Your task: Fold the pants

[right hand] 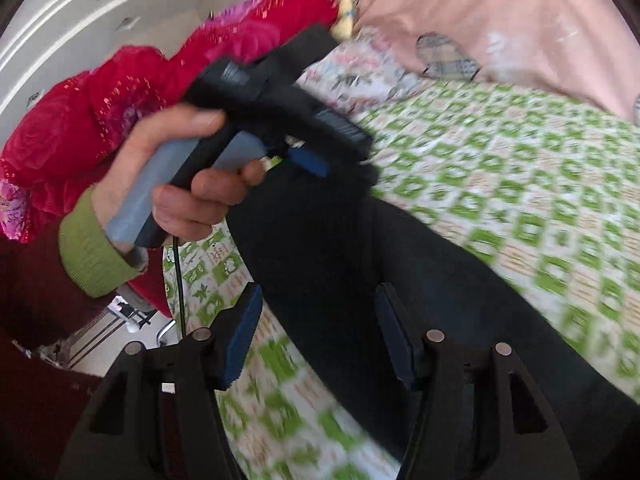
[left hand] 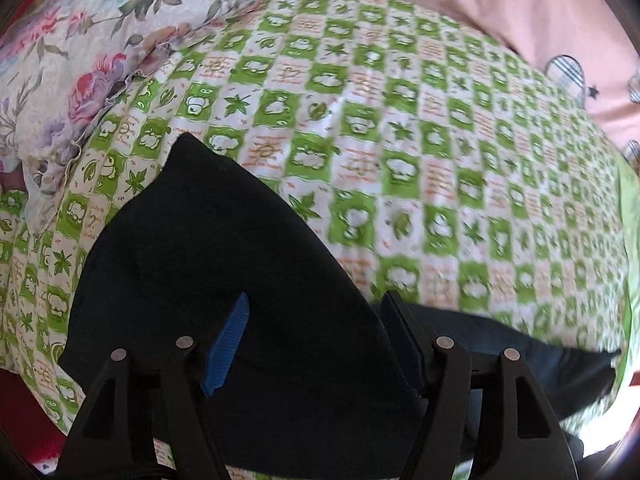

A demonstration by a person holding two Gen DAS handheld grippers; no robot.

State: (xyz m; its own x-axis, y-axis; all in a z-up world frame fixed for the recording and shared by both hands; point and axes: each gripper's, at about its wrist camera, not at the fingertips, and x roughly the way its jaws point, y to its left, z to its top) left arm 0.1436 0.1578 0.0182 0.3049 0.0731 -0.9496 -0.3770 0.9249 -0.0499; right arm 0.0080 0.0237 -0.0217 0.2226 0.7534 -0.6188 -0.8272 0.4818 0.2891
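Observation:
Black pants (left hand: pixel 224 280) lie on a bed with a green and white checked sheet (left hand: pixel 400 140). In the left wrist view my left gripper (left hand: pixel 314 320) has its jaws wide apart, with pants cloth lying between and over the fingers. In the right wrist view the pants (right hand: pixel 360 280) stretch from the left gripper (right hand: pixel 320 160), held in a hand at upper left, down to the lower right. My right gripper (right hand: pixel 320 320) is open, its fingers on either side of the cloth.
A floral quilt (left hand: pixel 72 72) lies at the left of the bed and a pink pillow (left hand: pixel 520 8) at the back. A red quilt (right hand: pixel 100 112) is bunched at the bed's edge beside a white wall (right hand: pixel 80 8).

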